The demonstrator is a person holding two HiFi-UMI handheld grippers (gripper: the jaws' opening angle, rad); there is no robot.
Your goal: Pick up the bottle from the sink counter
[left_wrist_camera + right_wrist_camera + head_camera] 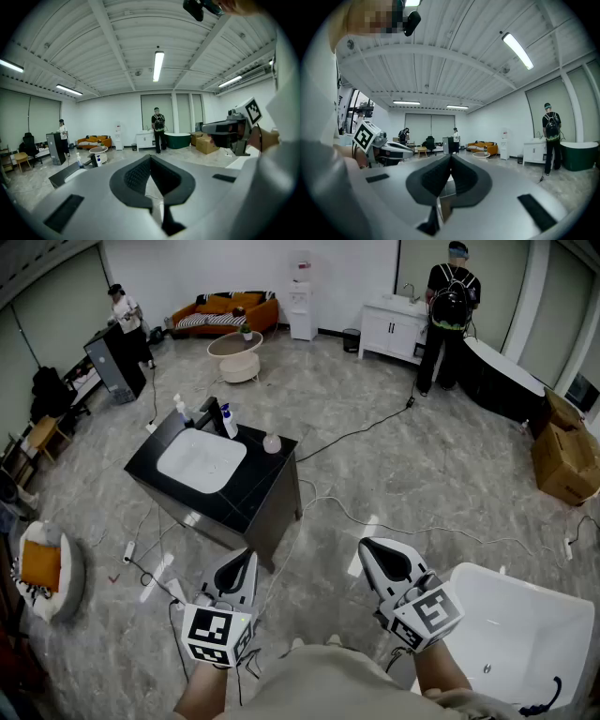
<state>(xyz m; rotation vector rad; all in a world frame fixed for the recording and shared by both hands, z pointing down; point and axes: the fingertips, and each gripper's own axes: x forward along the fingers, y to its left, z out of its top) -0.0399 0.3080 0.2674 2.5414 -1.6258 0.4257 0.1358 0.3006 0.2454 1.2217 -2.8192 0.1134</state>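
The black sink counter [253, 486] with a white basin stands a few steps ahead on the floor. On its far edge are a clear pump bottle [180, 411], a white and blue bottle [229, 420] and a small round pinkish bottle [272, 442]. My left gripper [246, 557] is shut and empty, held near my body and well short of the counter. My right gripper [367, 547] is also shut and empty, beside it. The left gripper view shows its shut jaws [150, 159], the counter far off at the left with the pump bottle [78, 159], and the right gripper [229, 131]. In the right gripper view its tips [450, 158] are together.
A white bathtub [525, 634] sits at my lower right. Cables [375, 427] run over the marble floor around the counter. A person with a backpack [450, 301] stands at a white cabinet far back, another person [127, 315] at the far left. Cardboard boxes [567, 460] lie at the right.
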